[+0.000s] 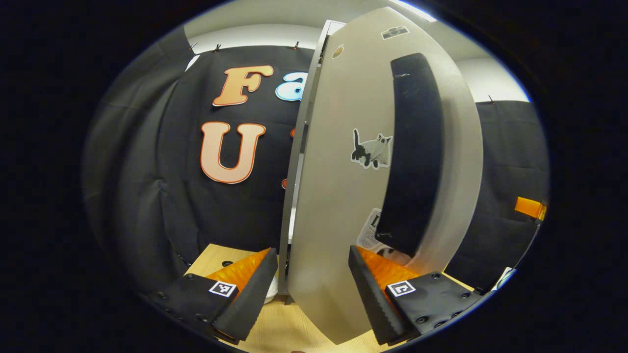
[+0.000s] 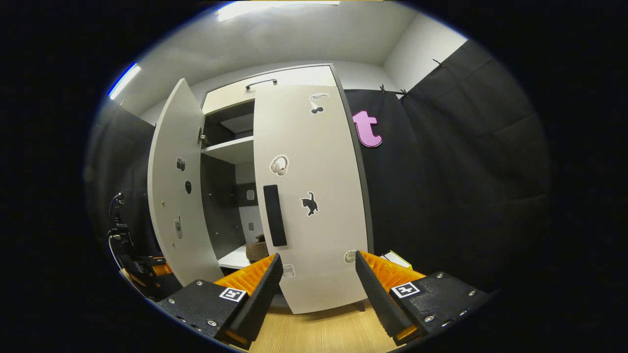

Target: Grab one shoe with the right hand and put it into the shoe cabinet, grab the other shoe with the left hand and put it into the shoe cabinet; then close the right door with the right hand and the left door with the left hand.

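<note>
**Both grippers open at the cabinet doors**

Spread fingers of the left gripper [image 1: 313,289] frame the lower edge of the cabinet's left door [image 1: 343,196], which stands edge-on right in front of it, the bottom corner reaching down between the fingers; whether either finger touches it cannot be told. A long black handle [image 1: 414,152] runs down the door's face, with a cat sticker [image 1: 371,149] beside it and a paper sticker [image 1: 370,230] lower down. Behind the door hangs the black cloth wall [image 1: 171,196], and pale wooden floor [image 1: 289,328] lies underneath.

In the right gripper view, the right gripper [image 2: 318,289] is also open, holding nothing, and sits a little back from the right door [image 2: 314,206], which looks nearly shut. That door carries a black handle [image 2: 274,215] and a small black cat sticker [image 2: 309,203]. The left door [image 2: 174,196] swings wide open. Between the doors, shelves [image 2: 230,149] show, and a brown shoe [image 2: 257,250] rests on the bottom shelf inside the cabinet [image 2: 289,78].
</note>
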`<state>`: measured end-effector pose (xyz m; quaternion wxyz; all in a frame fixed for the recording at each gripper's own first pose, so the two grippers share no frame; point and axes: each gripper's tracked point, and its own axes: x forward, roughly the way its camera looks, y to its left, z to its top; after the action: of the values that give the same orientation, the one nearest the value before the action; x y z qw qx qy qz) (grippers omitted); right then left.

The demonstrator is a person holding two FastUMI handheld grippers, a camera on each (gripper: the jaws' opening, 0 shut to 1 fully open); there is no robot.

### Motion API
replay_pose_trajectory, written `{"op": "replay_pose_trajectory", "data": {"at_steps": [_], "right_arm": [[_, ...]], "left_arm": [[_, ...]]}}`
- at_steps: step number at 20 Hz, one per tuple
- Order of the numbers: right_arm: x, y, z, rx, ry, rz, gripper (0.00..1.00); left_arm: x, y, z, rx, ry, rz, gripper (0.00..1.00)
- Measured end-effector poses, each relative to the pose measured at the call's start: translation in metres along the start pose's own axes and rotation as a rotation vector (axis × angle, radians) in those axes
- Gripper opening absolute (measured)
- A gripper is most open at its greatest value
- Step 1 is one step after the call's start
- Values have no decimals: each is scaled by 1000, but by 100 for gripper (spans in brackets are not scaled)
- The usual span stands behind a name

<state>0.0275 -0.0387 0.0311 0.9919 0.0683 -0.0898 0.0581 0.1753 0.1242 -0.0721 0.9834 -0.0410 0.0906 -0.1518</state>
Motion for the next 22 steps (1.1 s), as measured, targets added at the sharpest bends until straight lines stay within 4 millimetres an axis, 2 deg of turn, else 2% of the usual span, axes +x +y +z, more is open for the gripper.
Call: {"op": "replay_pose_trajectory", "data": {"at_steps": [5,6,7,8,10,11,13,15,16,18,22], "right_arm": [[-3,-8,0,-11,-3,-12,92],[0,-9,-2,-11,0,-13,92],[1,-9,-3,-10,3,-14,92],[2,-9,-5,-8,6,-14,92],[6,-12,-9,-7,10,-19,92],[7,-14,-10,-6,11,-23,92],[8,-20,-10,1,7,-35,92],[9,-29,-11,8,5,-49,92],[9,-32,-10,9,3,-56,92],[9,-42,-10,9,2,-71,92],[15,-49,-18,10,15,-77,92]], "left_arm": [[23,-1,3,-6,5,-16,93],[26,-4,2,-8,7,-23,96],[29,-7,2,-7,9,-33,93],[32,-10,0,-7,12,-44,96],[41,-23,-2,-6,18,-69,96],[48,-31,-2,-6,23,-80,93],[68,-45,-8,-2,37,-90,96],[92,-51,-9,25,53,-80,94],[97,-53,-9,24,51,-74,96],[105,-54,-12,13,55,-68,99],[113,-51,-10,8,56,-53,96]]}}
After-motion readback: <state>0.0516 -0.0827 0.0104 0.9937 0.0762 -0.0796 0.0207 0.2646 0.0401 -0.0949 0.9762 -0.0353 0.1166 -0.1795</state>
